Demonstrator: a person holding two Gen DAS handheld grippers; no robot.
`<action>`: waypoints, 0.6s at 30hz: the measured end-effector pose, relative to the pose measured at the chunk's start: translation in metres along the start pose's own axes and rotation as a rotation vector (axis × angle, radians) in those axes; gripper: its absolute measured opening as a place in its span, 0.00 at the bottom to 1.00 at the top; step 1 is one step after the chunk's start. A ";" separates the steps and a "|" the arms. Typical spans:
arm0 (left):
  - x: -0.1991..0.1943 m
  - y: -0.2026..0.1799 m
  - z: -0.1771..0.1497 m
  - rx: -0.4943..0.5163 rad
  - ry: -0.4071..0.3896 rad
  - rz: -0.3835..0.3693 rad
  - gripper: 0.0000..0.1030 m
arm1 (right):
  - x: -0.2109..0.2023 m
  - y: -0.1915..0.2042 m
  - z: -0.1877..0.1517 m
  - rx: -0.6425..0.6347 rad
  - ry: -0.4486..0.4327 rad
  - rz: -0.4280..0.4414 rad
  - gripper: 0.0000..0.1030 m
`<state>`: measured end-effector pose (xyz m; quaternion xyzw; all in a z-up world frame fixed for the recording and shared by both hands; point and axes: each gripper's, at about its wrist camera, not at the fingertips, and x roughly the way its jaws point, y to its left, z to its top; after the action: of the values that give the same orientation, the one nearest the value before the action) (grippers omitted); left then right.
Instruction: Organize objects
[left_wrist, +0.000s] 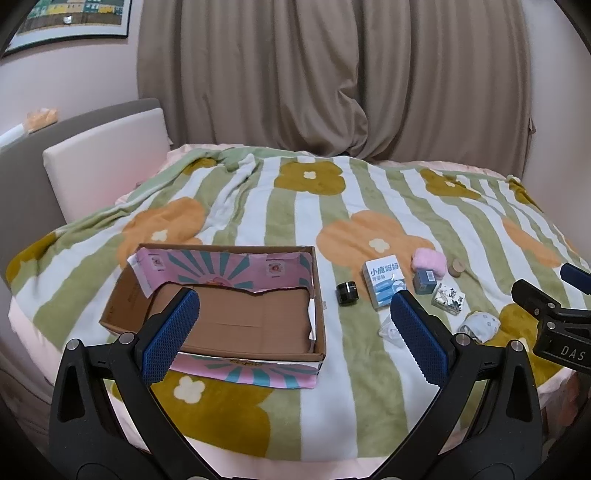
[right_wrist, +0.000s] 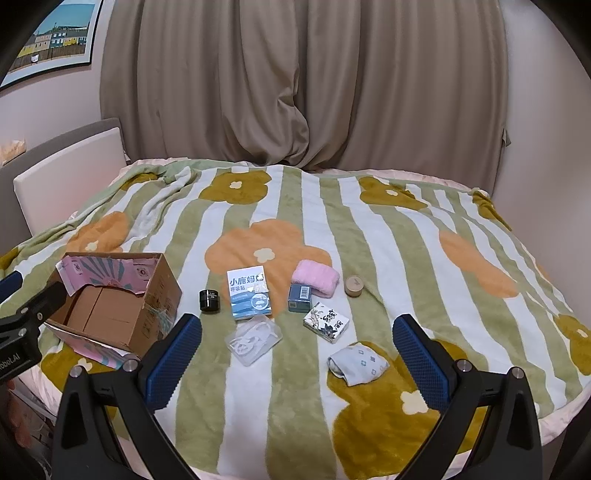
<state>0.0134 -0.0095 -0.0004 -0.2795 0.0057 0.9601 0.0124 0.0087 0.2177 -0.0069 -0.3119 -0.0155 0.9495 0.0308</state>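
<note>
Now | blue-white box (right_wrist: 250, 292) reads 小鹿妈妈 | left hand-held gripper (left_wrist: 295, 332) wide | right hand-held gripper (right_wrist: 297, 360) wide

Colours showing on the bed

The blanket (right_wrist: 295, 387) is showing green and white stripes with orange and mustard flowers; the cardboard box (left_wrist: 221, 317) is showing brown inside with pink-and-teal rays; the towel (right_wrist: 315, 280) is looking pink, the jar (right_wrist: 209, 300) black.

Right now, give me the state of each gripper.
Left gripper: open, holding nothing, above the cardboard box.
Right gripper: open, holding nothing.
</note>
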 end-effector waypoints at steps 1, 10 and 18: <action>0.000 0.000 0.000 0.002 -0.002 0.001 1.00 | 0.000 0.000 0.000 -0.002 -0.001 -0.002 1.00; 0.000 -0.002 0.000 0.000 0.001 -0.011 1.00 | 0.000 0.002 0.000 -0.008 0.004 0.007 1.00; 0.001 -0.005 0.000 0.007 0.005 -0.014 1.00 | 0.001 0.003 0.001 -0.001 0.005 0.016 1.00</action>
<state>0.0126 -0.0043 -0.0007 -0.2820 0.0072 0.9592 0.0199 0.0072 0.2145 -0.0061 -0.3146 -0.0136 0.9488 0.0232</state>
